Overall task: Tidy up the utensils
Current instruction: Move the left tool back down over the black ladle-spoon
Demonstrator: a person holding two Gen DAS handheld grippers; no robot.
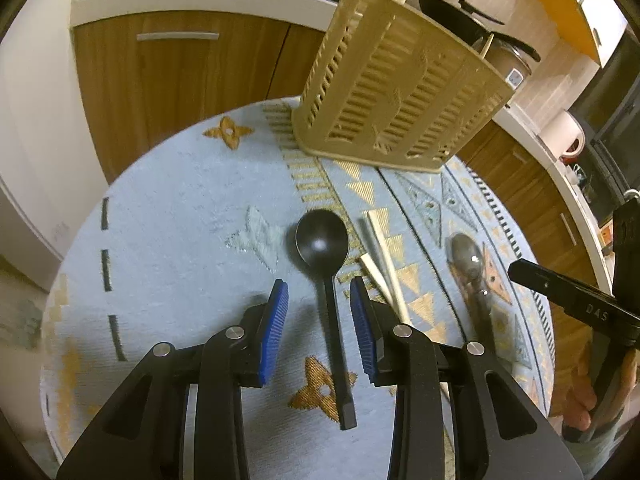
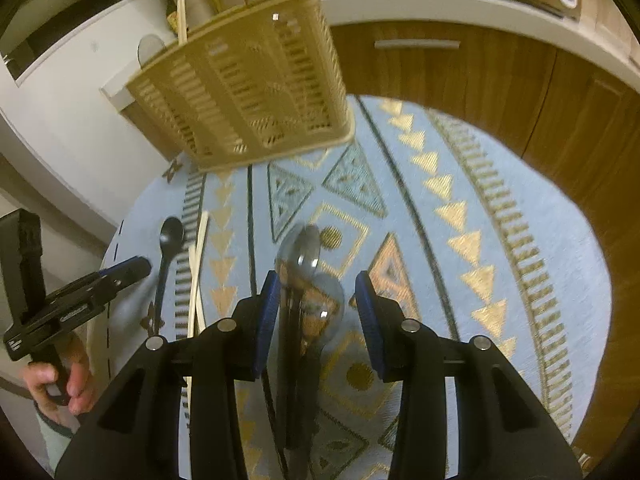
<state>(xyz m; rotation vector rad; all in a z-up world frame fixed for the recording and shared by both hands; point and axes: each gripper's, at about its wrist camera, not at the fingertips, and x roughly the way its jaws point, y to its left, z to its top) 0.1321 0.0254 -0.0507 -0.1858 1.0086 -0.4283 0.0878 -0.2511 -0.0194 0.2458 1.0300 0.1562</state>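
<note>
A black spoon [image 1: 322, 240] lies on the round table's pale blue patterned cloth [image 1: 160, 240], handle toward me. My left gripper [image 1: 319, 284] hangs open just over it, its blue pads on either side of the neck and clear of it. A pair of white chopsticks [image 1: 380, 260] lies right of the spoon. Shiny metal spoons [image 2: 316, 280], seemingly two overlapping and blurred, lie between the open blue pads of my right gripper [image 2: 318, 276]. A beige slotted utensil basket [image 1: 400, 92] stands at the table's far side with chopsticks [image 2: 182, 20] upright in it.
Wooden cabinet doors [image 1: 180, 92] and a white counter ring the table behind the basket. A black pan [image 1: 460, 12] and a white jug [image 1: 568, 136] sit on the counter. A person's hand [image 2: 60, 380] grips the left gripper's handle.
</note>
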